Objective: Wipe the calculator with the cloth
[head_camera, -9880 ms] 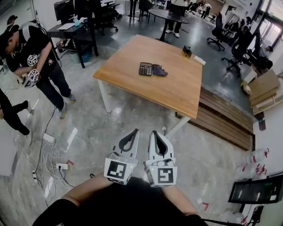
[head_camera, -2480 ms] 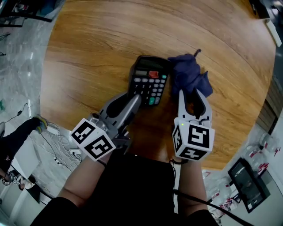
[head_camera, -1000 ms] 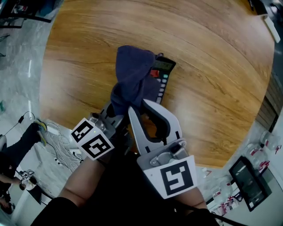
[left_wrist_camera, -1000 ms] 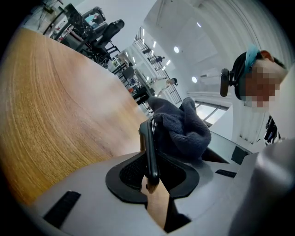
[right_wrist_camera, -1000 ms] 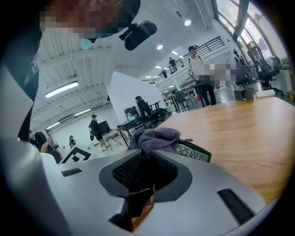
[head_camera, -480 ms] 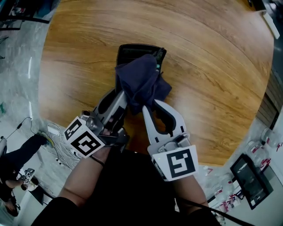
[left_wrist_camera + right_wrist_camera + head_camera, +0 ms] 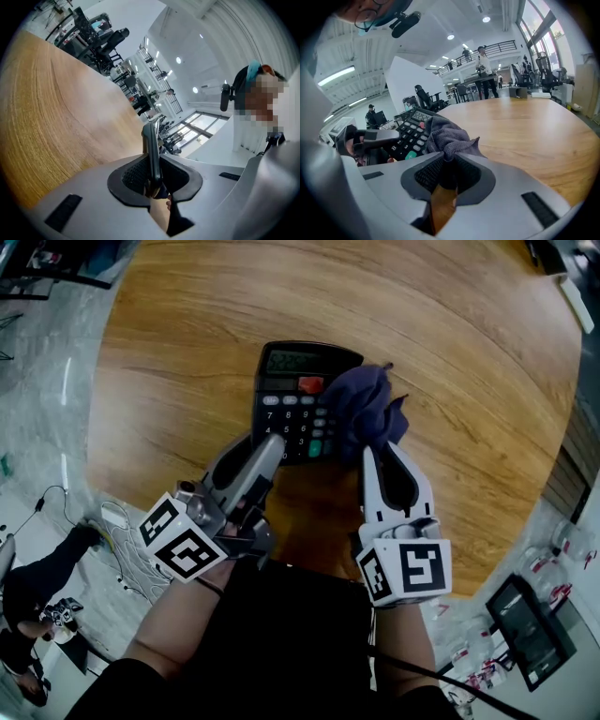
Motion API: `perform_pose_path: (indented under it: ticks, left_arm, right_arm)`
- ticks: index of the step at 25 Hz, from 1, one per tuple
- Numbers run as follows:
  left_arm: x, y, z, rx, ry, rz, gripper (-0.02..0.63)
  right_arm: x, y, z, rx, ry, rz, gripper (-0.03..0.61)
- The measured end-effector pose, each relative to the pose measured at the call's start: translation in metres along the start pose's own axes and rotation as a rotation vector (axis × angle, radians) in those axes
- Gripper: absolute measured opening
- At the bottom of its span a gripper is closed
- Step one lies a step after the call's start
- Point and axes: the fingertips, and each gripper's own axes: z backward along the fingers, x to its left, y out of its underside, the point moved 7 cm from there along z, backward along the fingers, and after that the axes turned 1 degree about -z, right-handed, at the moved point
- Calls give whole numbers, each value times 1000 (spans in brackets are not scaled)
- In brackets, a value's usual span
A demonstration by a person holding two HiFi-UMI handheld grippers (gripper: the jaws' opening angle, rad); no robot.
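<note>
A black calculator (image 7: 292, 390) lies face up near the front of the wooden table (image 7: 178, 324), its display at the far end. My left gripper (image 7: 272, 442) is shut on its near edge; in the left gripper view the calculator (image 7: 152, 145) stands edge-on between the pads of the left gripper (image 7: 153, 174). A dark blue cloth (image 7: 366, 411) is bunched over the calculator's right side. My right gripper (image 7: 376, 452) is shut on the cloth's near end. In the right gripper view the cloth (image 7: 447, 136) rises from the right gripper (image 7: 449, 171) next to the calculator's keys (image 7: 408, 135).
The table's front edge runs just under both grippers. Grey floor with loose cables (image 7: 112, 517) lies to the left, where a person (image 7: 28, 610) stands. A monitor (image 7: 530, 624) sits on the floor at the lower right. Beyond the table are chairs and people (image 7: 483, 58).
My right gripper has carried the cloth down and across to the calculator's right side, uncovering the keys and display. The left gripper has kept its hold nearly in place.
</note>
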Motion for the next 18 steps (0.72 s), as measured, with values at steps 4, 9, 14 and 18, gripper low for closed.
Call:
perform_pose_path:
  ticks: [4, 9, 14, 18]
  left_arm:
    - [-3, 2, 2, 22, 7, -9, 71]
    - [-11, 16, 3, 60, 16, -42, 71]
    - [-8, 24, 4, 75, -1, -33, 71]
    - [-11, 31, 2, 91, -2, -30, 71]
  right_arm:
    - [4, -16, -3, -44, 24, -3, 64]
    - [17, -28, -3, -99, 10, -7, 63]
    - [42, -38, -3, -142, -59, -2, 64]
    - [69, -45, 1, -161, -158, 18, 63]
